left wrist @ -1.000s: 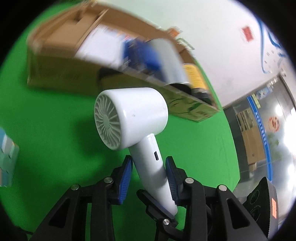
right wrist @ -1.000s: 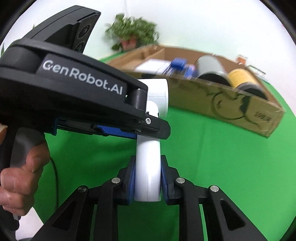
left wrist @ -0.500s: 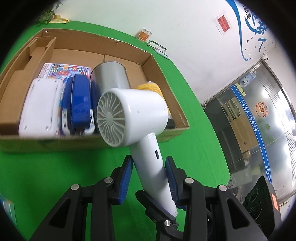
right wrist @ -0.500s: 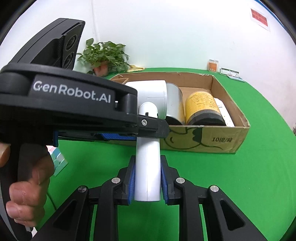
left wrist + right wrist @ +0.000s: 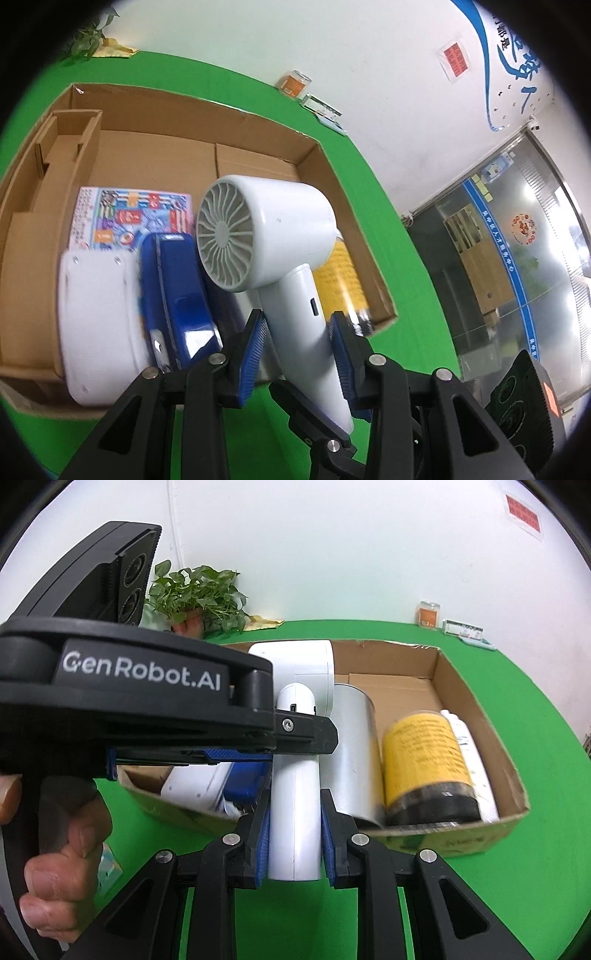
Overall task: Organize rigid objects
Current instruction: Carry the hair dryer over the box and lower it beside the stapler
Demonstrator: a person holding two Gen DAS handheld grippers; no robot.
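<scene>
Jaws clamped (both), hair dryer [image 5: 266, 236] now over box [image 5: 155, 107]

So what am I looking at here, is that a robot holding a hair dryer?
No robot: a person holds two hand tools, each with two fingers and a camera looking along them. One picture is from the left gripper, the other from the right gripper; there the hand on the left one shows. Both are shut on the handle of a white hair dryer, held over a cardboard box on a green table. In the box lie a yellow jar, a silver can and a blue stapler.
</scene>
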